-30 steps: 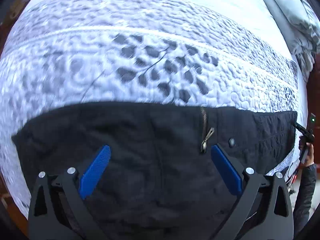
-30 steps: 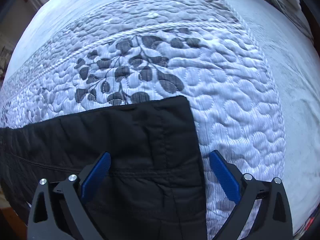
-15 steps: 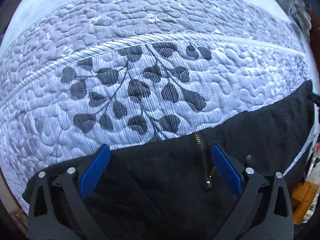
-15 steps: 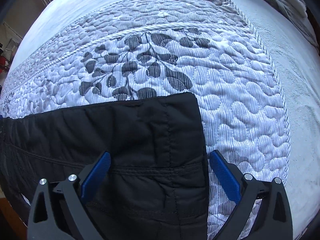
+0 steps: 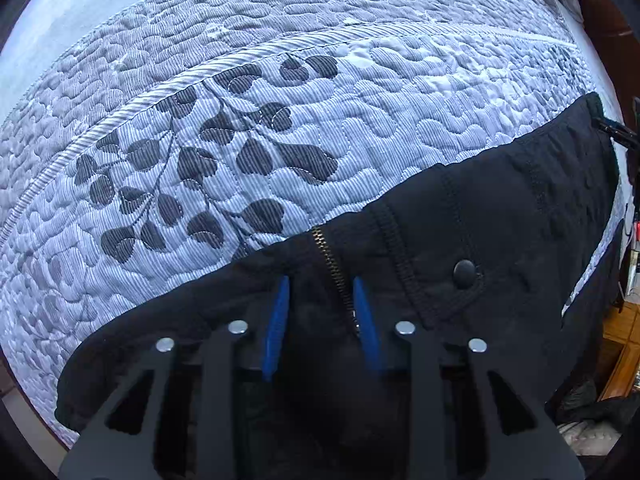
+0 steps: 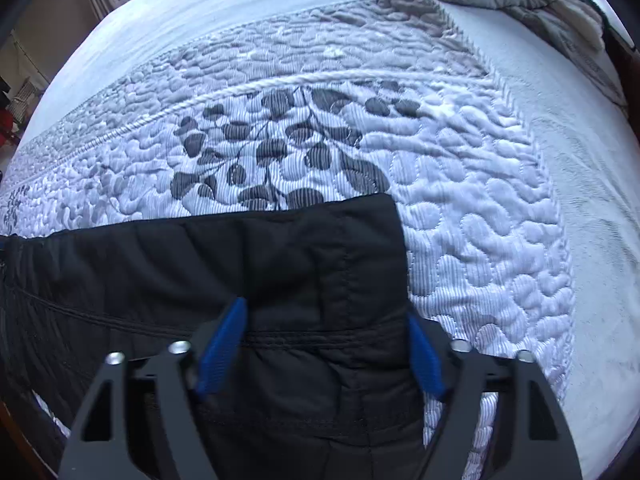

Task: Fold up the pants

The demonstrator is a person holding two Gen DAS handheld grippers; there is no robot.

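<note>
We are closing our left gripper (image 5: 320, 292) on the black pants (image 5: 500, 240) at the zipper (image 5: 334, 268), and our right gripper (image 6: 326, 316) around the hem (image 6: 360, 280); neither grips fully yet.

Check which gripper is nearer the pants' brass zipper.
Left. The left gripper straddles the zipper at the fly, jaws closing on the black pants. The right gripper closes at their far corner, no zipper in its view.

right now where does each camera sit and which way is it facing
Left wrist: rides the left gripper, facing down at the pants waist by the zipper; its closing blue fingers show.
Right wrist: rides the right gripper, facing steeply down at the pants' hem corner; its closing blue fingers show.
Shared: the black pants and the leaf-print quilt.
</note>
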